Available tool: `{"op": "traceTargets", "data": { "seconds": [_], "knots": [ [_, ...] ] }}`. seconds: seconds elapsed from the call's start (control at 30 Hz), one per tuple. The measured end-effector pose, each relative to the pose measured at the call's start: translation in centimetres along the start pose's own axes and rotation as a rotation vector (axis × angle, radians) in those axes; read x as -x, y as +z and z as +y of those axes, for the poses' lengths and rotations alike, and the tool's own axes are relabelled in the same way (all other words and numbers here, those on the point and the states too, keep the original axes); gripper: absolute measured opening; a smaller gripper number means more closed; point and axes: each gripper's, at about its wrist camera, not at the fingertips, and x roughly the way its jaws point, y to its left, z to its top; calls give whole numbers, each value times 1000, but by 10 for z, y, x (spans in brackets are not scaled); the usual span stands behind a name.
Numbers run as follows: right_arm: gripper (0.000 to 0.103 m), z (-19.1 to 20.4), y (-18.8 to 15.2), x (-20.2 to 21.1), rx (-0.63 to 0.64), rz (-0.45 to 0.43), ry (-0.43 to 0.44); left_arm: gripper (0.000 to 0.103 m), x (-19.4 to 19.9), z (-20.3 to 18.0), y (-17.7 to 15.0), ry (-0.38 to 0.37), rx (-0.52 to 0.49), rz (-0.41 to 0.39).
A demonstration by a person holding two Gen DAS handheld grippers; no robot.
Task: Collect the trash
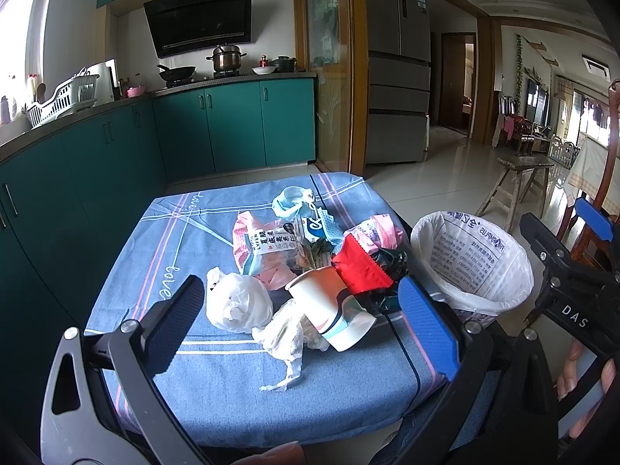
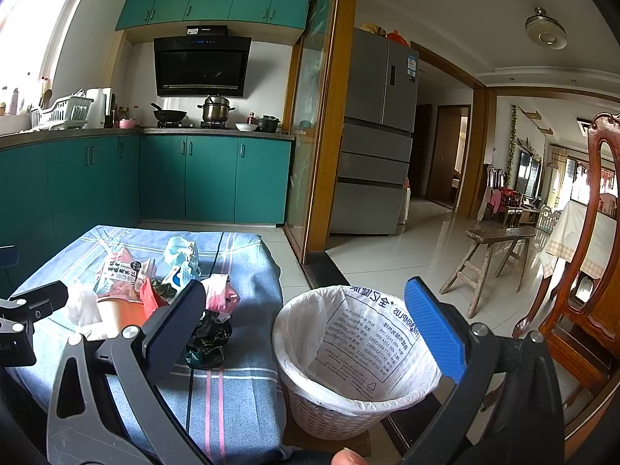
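A pile of trash lies on a blue cloth-covered table (image 1: 217,399): a paper cup (image 1: 329,310) on its side, a crumpled white bag (image 1: 236,302), white tissue (image 1: 286,337), a red wrapper (image 1: 360,267), a pink snack packet (image 1: 263,248), a blue face mask (image 1: 290,199) and a dark wrapper (image 1: 391,259). My left gripper (image 1: 306,325) is open and empty, hovering over the cup and tissue. My right gripper (image 2: 310,329) is open and empty above the white-lined waste basket (image 2: 348,352), which stands right of the table. The right gripper also shows in the left wrist view (image 1: 558,240).
Teal kitchen cabinets (image 1: 232,124) run along the left and back. A grey fridge (image 1: 399,89) stands behind a wooden door frame. A wooden stool (image 2: 492,255) and a carved wooden chair (image 2: 585,271) stand on the tiled floor to the right.
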Motion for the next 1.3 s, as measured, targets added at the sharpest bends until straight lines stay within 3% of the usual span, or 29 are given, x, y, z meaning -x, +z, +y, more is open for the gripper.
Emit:
{"op": "traceTargets", "data": {
  "seconds": [0.33, 0.5, 0.7, 0.8, 0.93, 1.07, 1.2, 1.3],
  "knots": [
    [100, 0, 0, 1, -2, 1, -4, 100, 0, 3, 0, 7, 4, 5],
    [100, -9, 1, 4, -20, 15, -16, 100, 3, 21, -1, 22, 55, 2],
    [100, -25, -6, -4, -79, 98, 135, 99, 7, 50, -10, 59, 116, 52],
    [89, -24, -8, -3, -74, 101, 178, 95, 17, 60, -19, 125, 126, 74],
    [77, -23, -7, -4, -95, 108, 275, 80, 24, 65, -23, 149, 137, 126],
    [77, -20, -7, -9, -105, 126, 321, 65, 16, 61, -26, 152, 122, 164],
    [77, 0, -16, -24, -43, 182, 372, 65, -4, 60, -28, 147, 116, 213],
    [77, 13, -21, -43, -28, 235, 386, 73, -21, 62, -20, 126, 137, 237]
  ]
}}
